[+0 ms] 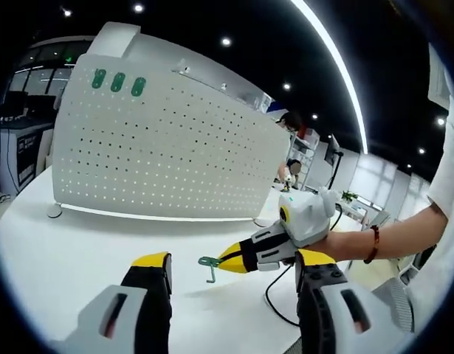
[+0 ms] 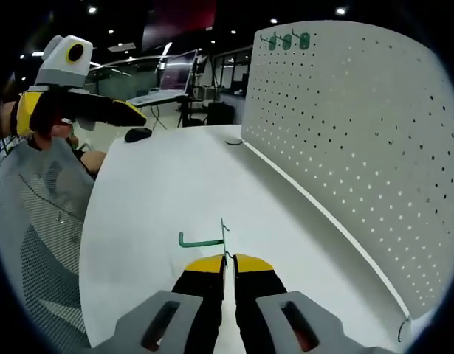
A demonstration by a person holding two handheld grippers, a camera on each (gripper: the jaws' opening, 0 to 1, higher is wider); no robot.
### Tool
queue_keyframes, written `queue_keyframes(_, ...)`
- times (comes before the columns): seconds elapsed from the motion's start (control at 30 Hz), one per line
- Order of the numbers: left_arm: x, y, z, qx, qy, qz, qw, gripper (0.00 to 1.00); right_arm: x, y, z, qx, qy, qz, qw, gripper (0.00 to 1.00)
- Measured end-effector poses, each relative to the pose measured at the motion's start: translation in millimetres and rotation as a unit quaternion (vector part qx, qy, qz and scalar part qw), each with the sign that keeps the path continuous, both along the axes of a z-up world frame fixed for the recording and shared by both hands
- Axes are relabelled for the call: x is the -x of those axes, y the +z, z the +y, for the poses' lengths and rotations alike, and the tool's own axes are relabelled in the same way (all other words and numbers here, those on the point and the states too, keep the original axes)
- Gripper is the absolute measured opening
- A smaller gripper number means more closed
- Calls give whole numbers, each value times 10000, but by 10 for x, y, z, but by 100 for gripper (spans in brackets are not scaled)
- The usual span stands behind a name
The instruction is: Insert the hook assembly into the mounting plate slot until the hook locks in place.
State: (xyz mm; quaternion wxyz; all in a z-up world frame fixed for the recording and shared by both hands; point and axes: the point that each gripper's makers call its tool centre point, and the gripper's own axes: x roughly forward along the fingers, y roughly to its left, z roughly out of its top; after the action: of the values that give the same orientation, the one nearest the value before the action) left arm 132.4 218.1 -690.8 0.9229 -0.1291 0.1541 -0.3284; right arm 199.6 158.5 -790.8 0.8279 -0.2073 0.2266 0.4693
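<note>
White tabletop in an open-plan room with dark ceiling, spot lights and a long light strip. A white perforated pegboard panel stands upright on the table, with three green hooks already mounted near its top edge.

Right gripper: yellow-tipped jaws pressed together on the small green metal hook, held just above the table, apart from the panel. A bare forearm with a beaded bracelet reaches in behind it.

Left gripper: jaws wide apart, nothing between them.

Right gripper holds green hook before pegboard.
</note>
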Motion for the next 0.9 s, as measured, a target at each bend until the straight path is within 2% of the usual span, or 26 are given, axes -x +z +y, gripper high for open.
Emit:
queue_keyframes(0.4, 74, 5, -38, 251, -129, -11, 9996, 65, 215, 224, 94, -83, -141, -238, 9996, 3)
queue_keyframes(0.6, 93, -8, -47, 385, -153, 25, 9991, 61, 293, 474, 178, -258, -97, -522, 9983, 3)
queue_keyframes(0.77, 106, -6, -36, 494, -80, 31, 9987, 60, 352, 599, 198, -346, -126, -631, 9973, 3)
queue_keyframes(0.9, 117, -12, -39, 569, -41, 68, 9983, 58, 396, 653, 209, -452, -129, -606, 9971, 3)
